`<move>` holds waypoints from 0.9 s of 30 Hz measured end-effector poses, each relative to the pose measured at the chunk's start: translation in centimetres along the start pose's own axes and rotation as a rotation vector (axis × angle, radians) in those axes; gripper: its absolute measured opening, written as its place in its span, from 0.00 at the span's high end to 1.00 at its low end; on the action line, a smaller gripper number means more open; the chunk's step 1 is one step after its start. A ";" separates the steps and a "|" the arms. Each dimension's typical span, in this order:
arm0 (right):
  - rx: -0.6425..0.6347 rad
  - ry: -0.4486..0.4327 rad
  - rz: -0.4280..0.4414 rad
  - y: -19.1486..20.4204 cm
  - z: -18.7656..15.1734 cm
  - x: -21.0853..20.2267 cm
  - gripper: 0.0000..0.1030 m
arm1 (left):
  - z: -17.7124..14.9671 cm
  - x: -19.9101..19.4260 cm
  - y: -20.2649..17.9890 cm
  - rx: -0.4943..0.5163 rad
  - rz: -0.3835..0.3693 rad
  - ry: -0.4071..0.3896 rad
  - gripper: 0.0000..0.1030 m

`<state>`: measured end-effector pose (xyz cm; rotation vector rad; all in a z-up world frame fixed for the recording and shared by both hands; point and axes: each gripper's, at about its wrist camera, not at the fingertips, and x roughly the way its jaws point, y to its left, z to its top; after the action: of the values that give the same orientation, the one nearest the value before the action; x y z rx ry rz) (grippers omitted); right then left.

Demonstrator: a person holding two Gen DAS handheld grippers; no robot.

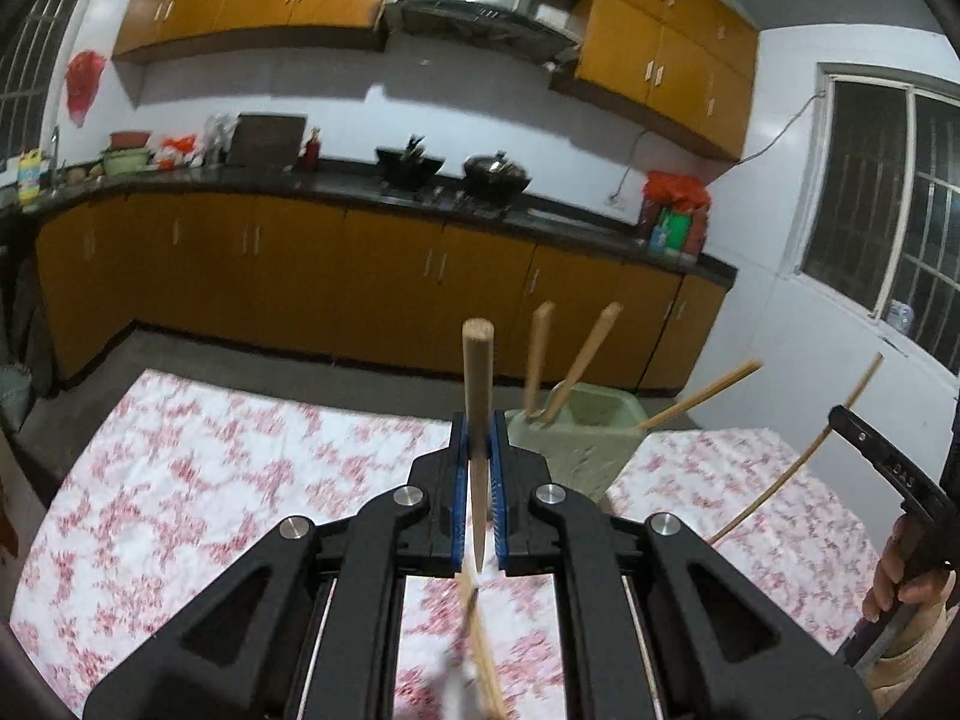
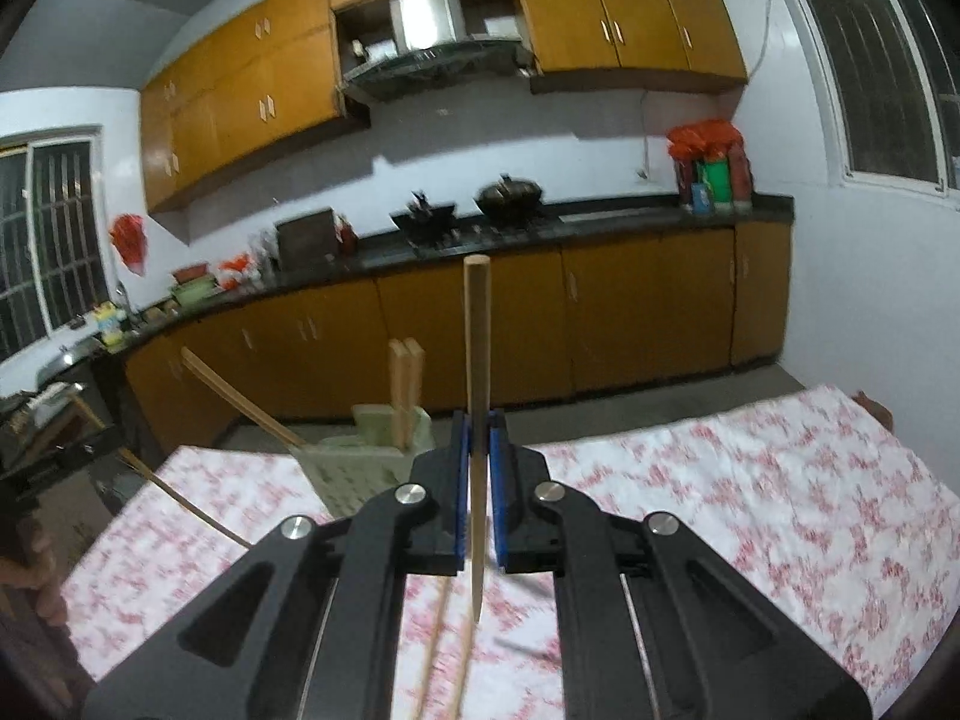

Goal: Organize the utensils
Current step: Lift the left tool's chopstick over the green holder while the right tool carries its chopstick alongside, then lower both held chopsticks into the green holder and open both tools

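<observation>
I had both grippers raised above the table [image 1: 180, 480], each pointing slightly downward toward the kitchen counter beyond. My left gripper [image 1: 480, 450] was clamped tight on a wooden chopstick [image 1: 477, 384], which stood nearly upright between the blue pads [image 1: 459, 468], blunt end up and tapered tip reaching down past the jaws. My right gripper [image 2: 479, 450] was pinched closed the same way on its own wooden chopstick [image 2: 477, 360], also upright, its thick end rising well above the fingers. In the left view, the hand [image 1: 906, 576] holding the right tool showed at the far right edge. The pale green utensil holder [image 1: 576, 444] stood on the floral tablecloth [image 2: 780, 510] between the two grippers, just ahead of them, with several chopsticks [image 1: 543, 354] already leaning in it. More loose chopsticks [image 2: 444, 648] lay blurred on the cloth below the right gripper.
</observation>
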<state>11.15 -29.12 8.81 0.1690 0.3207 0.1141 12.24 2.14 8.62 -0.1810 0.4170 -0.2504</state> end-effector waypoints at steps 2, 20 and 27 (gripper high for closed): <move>-0.003 -0.034 0.028 0.8 1.1 -0.4 0.92 | 0.8 -0.4 -1.0 0.016 -0.016 -0.036 0.93; -0.004 -0.273 0.092 3.8 5.5 2.6 0.92 | 6.0 2.0 -6.4 0.043 -0.018 -0.287 0.93; 0.006 -0.255 0.072 4.1 5.4 6.0 0.92 | 4.9 4.2 -6.0 0.032 -0.002 -0.258 0.93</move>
<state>18.20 -25.04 12.80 0.1985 0.0607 0.1610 16.81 -4.14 12.75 -0.1796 0.1569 -0.2324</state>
